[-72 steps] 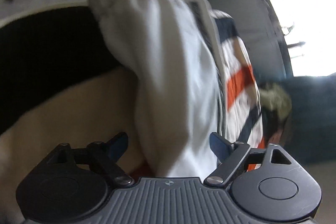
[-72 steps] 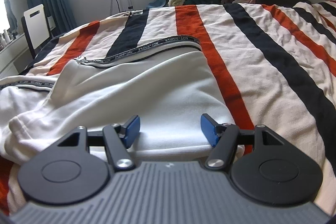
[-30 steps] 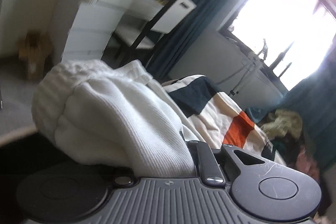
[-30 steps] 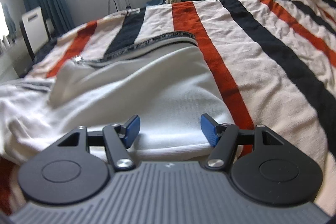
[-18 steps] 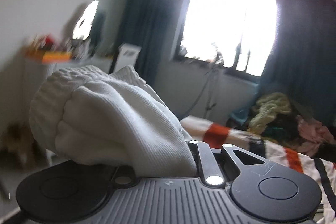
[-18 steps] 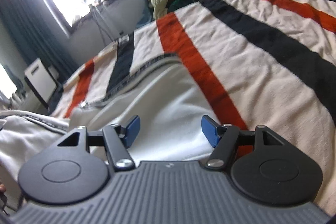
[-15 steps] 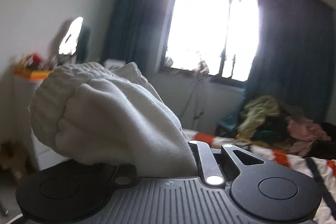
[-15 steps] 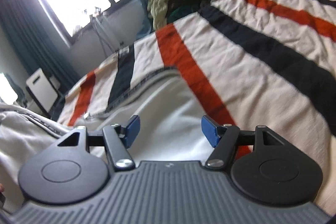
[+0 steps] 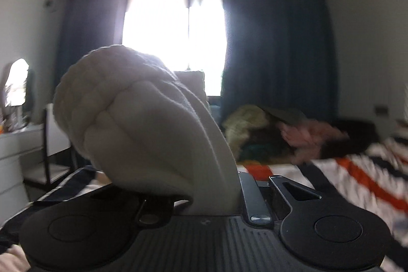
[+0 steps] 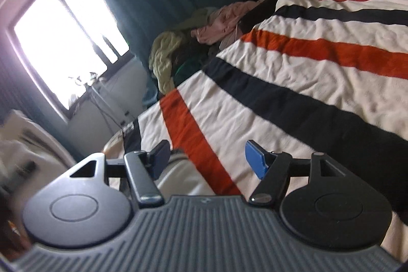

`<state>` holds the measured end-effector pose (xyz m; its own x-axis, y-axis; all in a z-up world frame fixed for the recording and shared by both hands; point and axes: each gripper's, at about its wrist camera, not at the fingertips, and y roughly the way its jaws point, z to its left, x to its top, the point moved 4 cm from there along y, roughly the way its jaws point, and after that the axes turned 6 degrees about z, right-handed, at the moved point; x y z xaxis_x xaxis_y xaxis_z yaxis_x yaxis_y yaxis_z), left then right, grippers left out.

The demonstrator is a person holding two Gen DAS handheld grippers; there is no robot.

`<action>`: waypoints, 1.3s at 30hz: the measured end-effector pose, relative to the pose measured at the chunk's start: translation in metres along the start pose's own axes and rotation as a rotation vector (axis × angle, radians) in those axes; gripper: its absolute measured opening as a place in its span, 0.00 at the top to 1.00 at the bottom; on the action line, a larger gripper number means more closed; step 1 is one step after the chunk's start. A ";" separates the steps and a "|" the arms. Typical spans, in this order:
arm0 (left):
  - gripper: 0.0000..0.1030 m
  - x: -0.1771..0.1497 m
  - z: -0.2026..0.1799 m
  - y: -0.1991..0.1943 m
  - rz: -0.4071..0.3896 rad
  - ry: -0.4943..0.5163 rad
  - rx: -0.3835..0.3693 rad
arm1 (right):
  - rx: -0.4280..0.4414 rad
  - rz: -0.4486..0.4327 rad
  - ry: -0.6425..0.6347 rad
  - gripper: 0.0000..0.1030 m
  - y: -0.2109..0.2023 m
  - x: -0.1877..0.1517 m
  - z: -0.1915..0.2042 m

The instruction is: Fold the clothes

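The left tongs have swung from facing the desk and chair to facing the window squarely, and the view has levelled out. The right tongs have rolled, tilting the striped bed steeply. The white garment, which earlier filled the space between them, now shows only at the lower left.

Right hand-held gripper: ribbed grey housing, two black round-ended linkage plates, silver screws, blue pads. Left hand-held gripper: same grey-and-black build.
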<state>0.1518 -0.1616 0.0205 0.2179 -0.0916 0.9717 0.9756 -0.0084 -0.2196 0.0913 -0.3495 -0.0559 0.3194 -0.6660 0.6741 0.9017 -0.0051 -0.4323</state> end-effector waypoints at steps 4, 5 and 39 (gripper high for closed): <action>0.87 -0.049 -0.051 0.017 0.109 0.100 -0.069 | 0.007 -0.006 0.038 0.34 0.002 0.005 -0.008; 0.87 -0.058 -0.055 0.021 0.128 0.116 -0.080 | 0.007 -0.001 0.053 0.34 0.003 0.005 -0.012; 0.01 -0.077 0.108 -0.074 0.351 -0.036 -0.132 | 0.249 0.375 0.310 0.34 0.021 -0.047 -0.022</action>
<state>0.0655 -0.0463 -0.0286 0.5416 -0.0765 0.8371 0.8298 -0.1110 -0.5470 0.0887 -0.3346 -0.1091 0.5658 -0.7770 0.2761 0.7960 0.4274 -0.4286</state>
